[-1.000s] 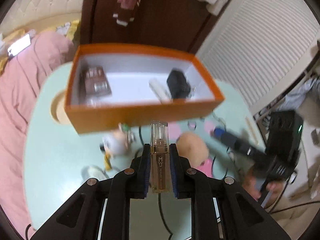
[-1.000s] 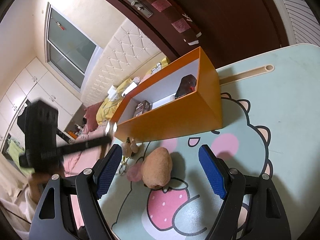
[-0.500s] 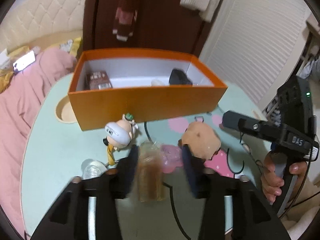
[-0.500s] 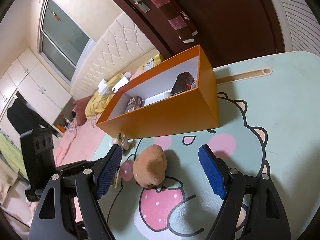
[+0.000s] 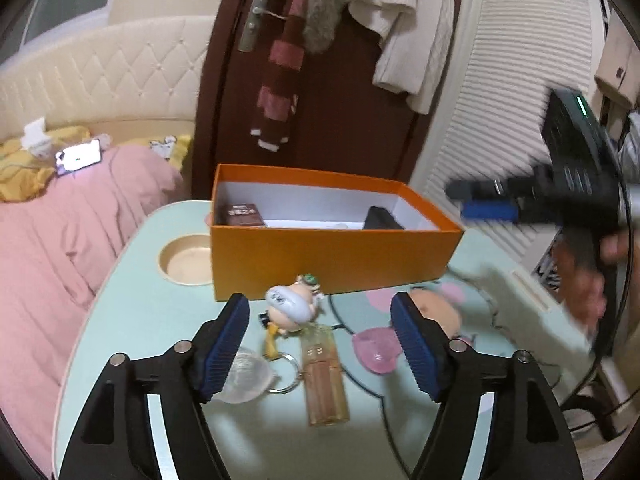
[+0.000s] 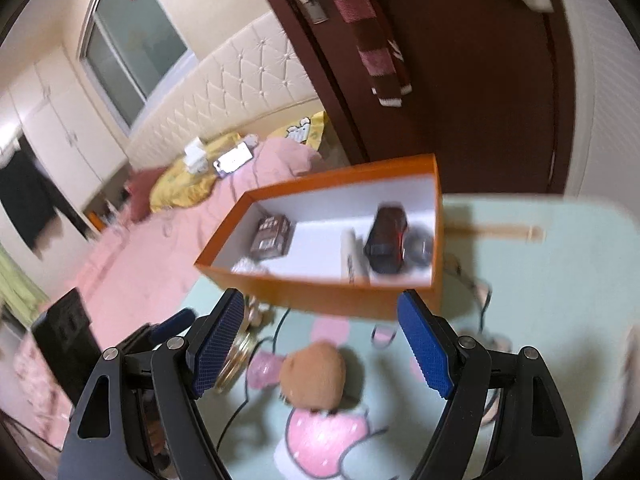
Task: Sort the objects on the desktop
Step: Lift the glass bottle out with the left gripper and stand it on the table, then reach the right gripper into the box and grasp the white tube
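Item: amber bottle, lying on my table mat short of the orange box; left gripper jaws just opened, empty; right gripper wide, empty; risk: bottle rolls off.

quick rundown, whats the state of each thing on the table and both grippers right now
left gripper: open, fingers have just been opening, pressing on nothing
amber bottle: lying flat on the table between the left fingers, released
right gripper: open, empty
orange box: lidless, items inside
brown plush: on the mat, not gripped
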Tool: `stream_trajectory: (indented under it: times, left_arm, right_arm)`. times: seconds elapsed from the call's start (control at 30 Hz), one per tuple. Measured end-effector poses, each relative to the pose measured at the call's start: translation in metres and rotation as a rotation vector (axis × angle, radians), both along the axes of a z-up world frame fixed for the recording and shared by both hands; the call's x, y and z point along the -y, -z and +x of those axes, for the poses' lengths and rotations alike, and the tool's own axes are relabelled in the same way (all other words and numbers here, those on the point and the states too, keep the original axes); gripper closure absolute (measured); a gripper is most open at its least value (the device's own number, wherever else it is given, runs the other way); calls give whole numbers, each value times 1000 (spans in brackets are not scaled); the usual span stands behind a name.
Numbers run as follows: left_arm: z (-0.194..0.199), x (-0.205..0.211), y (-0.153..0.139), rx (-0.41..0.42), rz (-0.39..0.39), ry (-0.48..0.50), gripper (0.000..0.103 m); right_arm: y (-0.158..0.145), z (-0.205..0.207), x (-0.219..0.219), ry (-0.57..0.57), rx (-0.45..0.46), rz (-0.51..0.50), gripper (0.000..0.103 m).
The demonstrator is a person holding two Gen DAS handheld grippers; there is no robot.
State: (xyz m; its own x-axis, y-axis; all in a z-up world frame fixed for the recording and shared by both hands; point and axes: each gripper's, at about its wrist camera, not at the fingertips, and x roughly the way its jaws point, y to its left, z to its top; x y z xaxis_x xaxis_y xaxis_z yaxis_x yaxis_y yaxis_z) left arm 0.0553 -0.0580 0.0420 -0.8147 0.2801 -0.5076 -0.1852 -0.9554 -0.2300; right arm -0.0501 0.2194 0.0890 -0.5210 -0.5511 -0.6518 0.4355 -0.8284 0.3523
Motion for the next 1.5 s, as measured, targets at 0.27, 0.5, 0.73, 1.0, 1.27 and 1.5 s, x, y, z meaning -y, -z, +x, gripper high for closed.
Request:
stream_trajectory:
  times: [0.27, 0.5, 0.73, 1.0, 1.27, 1.5]
  left_arm:
    - [-6, 6, 10, 39, 47, 0, 30]
    - [-7, 8, 12, 44, 67, 6, 29]
    - [-8, 12, 12, 52, 101, 2, 29]
    - [-10, 17, 15, 74, 129, -8, 28]
    - [-10, 16, 16, 73, 121, -13, 28]
    - [-10, 18, 18, 75, 132, -27, 28]
  right_arm:
    - [-17, -91, 72, -139, 230, 286, 44]
    - [33, -136, 117, -202, 421, 505, 58]
    - [70, -144, 136, -231, 517, 683, 62]
    - [79, -126, 140, -279, 429, 700, 82]
    - [48, -109, 115, -225, 312, 452, 83]
    - [-22, -71, 74, -218, 189, 136, 83]
